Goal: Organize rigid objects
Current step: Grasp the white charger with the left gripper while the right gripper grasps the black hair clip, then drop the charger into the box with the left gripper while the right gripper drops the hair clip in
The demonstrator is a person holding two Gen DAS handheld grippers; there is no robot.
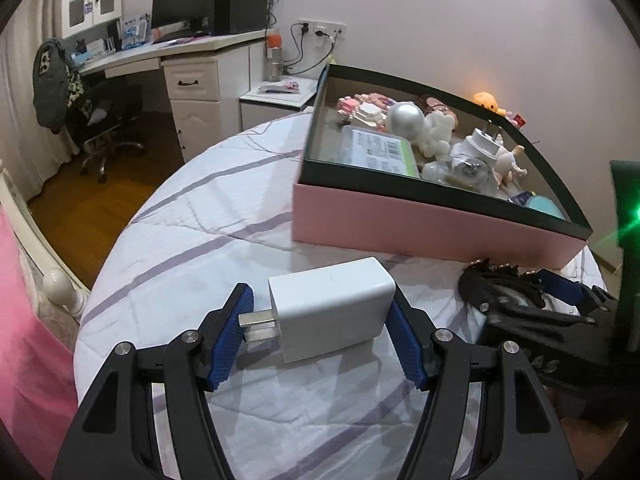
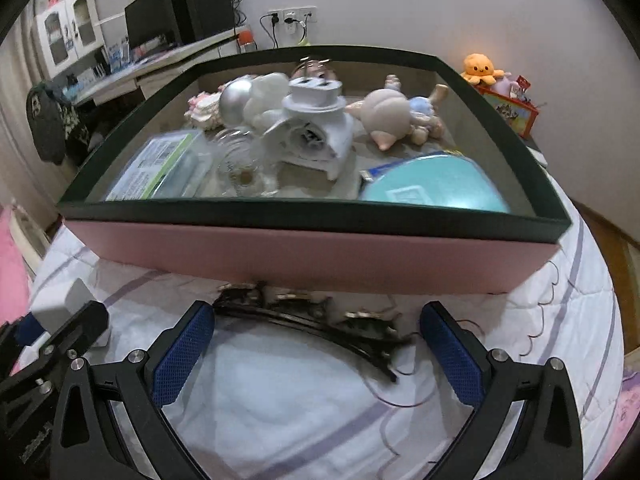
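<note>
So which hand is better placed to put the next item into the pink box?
Left: the left gripper already clamps the white charger beside the pink box; the right gripper is open.

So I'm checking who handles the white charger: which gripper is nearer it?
Left. The left gripper holds the white charger between its pads; the right gripper sits beside it, over the black hair clip.

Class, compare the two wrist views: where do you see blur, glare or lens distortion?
Left wrist view: sharp on the white charger, a green flare at the right edge, the pink box bowed by the fisheye. Right wrist view: the black hair clip is smeared by motion blur, the box rim curves, corners are vignetted dark.
</note>
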